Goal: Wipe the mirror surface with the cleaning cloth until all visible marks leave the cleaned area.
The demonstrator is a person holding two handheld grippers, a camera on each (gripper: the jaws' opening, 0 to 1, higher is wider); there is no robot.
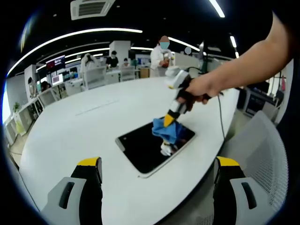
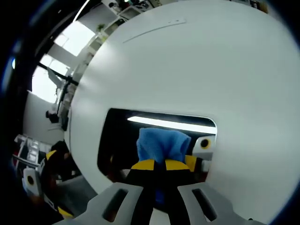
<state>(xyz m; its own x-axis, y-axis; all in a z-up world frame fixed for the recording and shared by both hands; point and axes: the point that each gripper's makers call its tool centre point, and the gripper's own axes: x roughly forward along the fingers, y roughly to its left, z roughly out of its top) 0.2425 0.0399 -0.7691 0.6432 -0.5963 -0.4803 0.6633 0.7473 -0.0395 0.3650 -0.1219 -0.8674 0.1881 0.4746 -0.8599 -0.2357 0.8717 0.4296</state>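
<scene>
My left claw [image 1: 158, 172] stands with its two yellow-tipped jaws wide apart and nothing between them, hovering over the near edge of the white table [image 1: 84, 126]. Ahead of it, in the left gripper view, the mirror [image 1: 140, 149] lies flat on the table near the edge, a dark rectangle with a light frame, turned at an angle to me. My right claw [image 1: 169, 121] comes down onto it from the upper right, my hand [image 1: 202, 89] wrapped around its grip, and the blue cleaning cloth [image 1: 165, 131] is bunched at its tip, pressed against the glass toward the mirror's far corner. A grey mesh chair [image 1: 262, 154] stands just beside the table on the right. Farther back there are desks with monitors and several people.

In the right gripper view, my right claw [image 2: 158, 165] has its jaws drawn together on the cleaning cloth [image 2: 161, 143], which bulges out blue above the yellow tips and rests on the mirror [image 2: 117, 140]. The glass reflects a bright ceiling light as a white bar just past the cloth, and part of the claw itself beside the cloth on the right. The mirror sits on the white table [image 2: 187, 65], whose bare top stretches away beyond it. I see no tray, bin or other container on the table.
</scene>
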